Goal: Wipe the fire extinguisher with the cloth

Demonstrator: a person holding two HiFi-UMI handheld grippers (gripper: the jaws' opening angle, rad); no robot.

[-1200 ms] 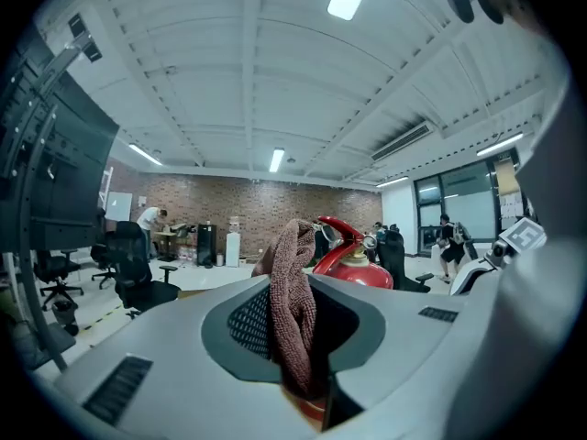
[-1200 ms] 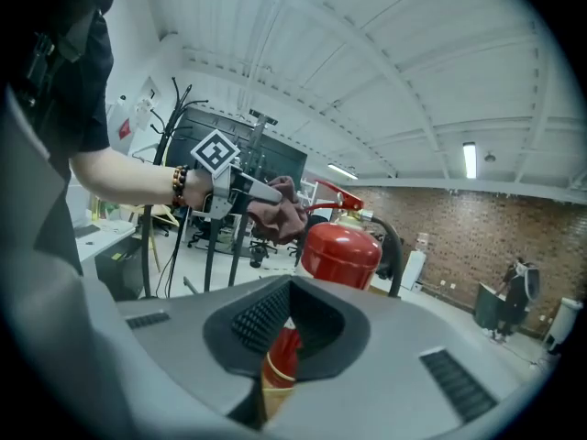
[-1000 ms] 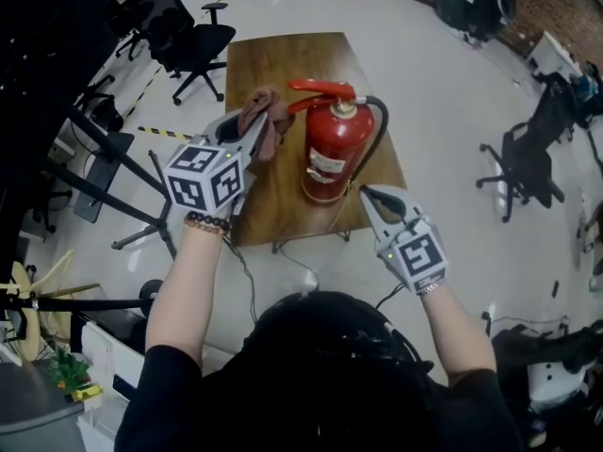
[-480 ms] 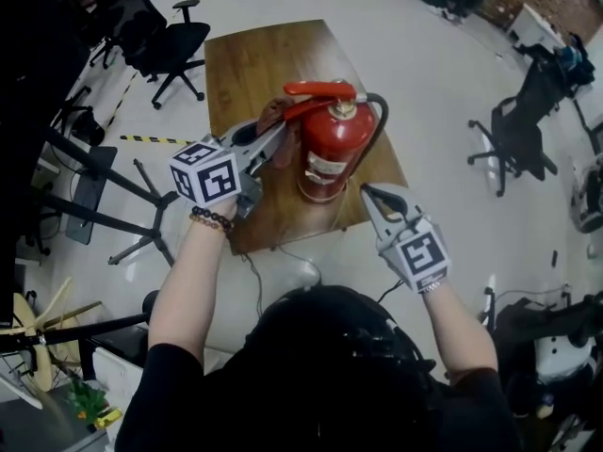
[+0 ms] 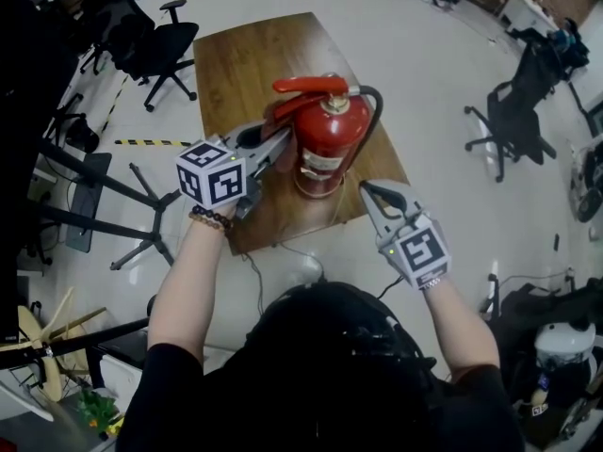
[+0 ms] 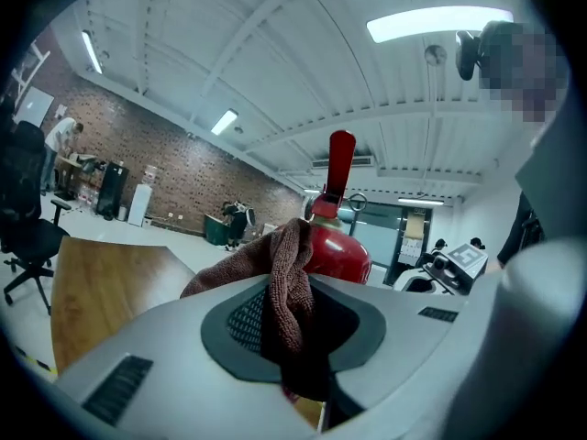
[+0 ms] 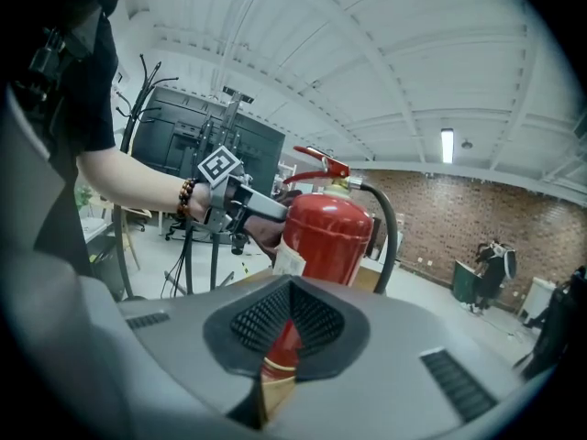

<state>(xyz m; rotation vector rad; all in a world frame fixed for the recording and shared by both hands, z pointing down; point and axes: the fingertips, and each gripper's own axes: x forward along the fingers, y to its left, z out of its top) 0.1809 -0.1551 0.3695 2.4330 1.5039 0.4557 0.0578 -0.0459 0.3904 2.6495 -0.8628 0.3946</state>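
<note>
Fire extinguisher (image 5: 325,149), red with a black hose, stands upright near the front edge of a wooden table (image 5: 245,64). My left gripper (image 5: 281,142) has its jaws clamped on a brown cloth (image 6: 292,273), which touches the cylinder's left side below the handle. My right gripper (image 5: 370,194) hovers near the extinguisher's base on its right, jaws closed together with nothing between them.

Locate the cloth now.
In the left gripper view, the cloth is clamped in the left tool, against the left side of the fire extinguisher on the wooden table.
</note>
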